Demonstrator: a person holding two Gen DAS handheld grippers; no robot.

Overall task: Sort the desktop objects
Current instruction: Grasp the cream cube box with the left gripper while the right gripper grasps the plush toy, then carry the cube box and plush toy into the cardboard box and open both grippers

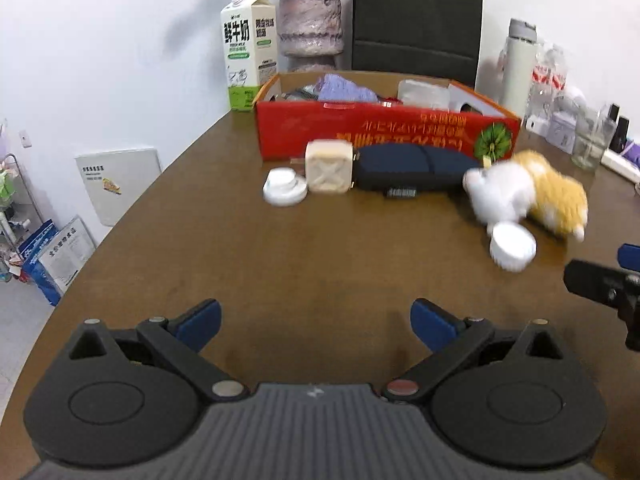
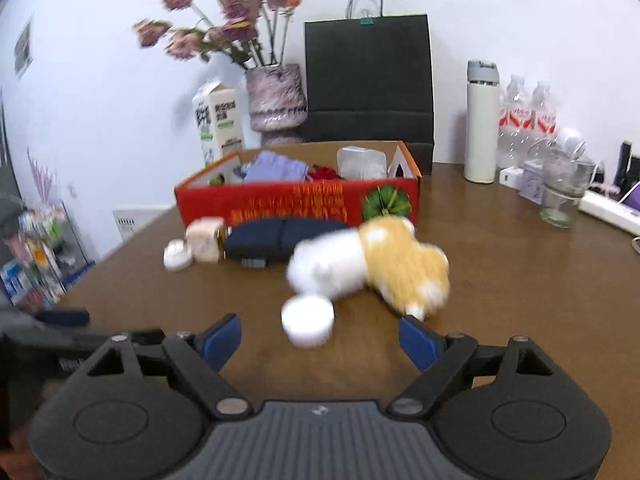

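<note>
A red cardboard box (image 1: 384, 130) (image 2: 296, 202) holding several items stands on the brown table. In front of it lie a white jar (image 1: 285, 187) (image 2: 177, 255), a beige block-shaped bottle (image 1: 329, 171) (image 2: 206, 239), a dark blue pouch (image 1: 412, 167) (image 2: 276, 236), a white and yellow plush toy (image 1: 528, 192) (image 2: 372, 264) and a second white jar (image 1: 513, 246) (image 2: 308, 320). My left gripper (image 1: 316, 326) is open and empty over bare table. My right gripper (image 2: 320, 340) is open and empty, just short of the second white jar and the plush toy.
A milk carton (image 1: 248, 56), a flower vase (image 1: 310, 24) and a dark paper bag (image 1: 416, 20) stand behind the box. A white flask (image 2: 482, 120), water bottles (image 2: 528, 120), a glass (image 2: 562, 196) and a power strip (image 2: 612, 210) crowd the right side.
</note>
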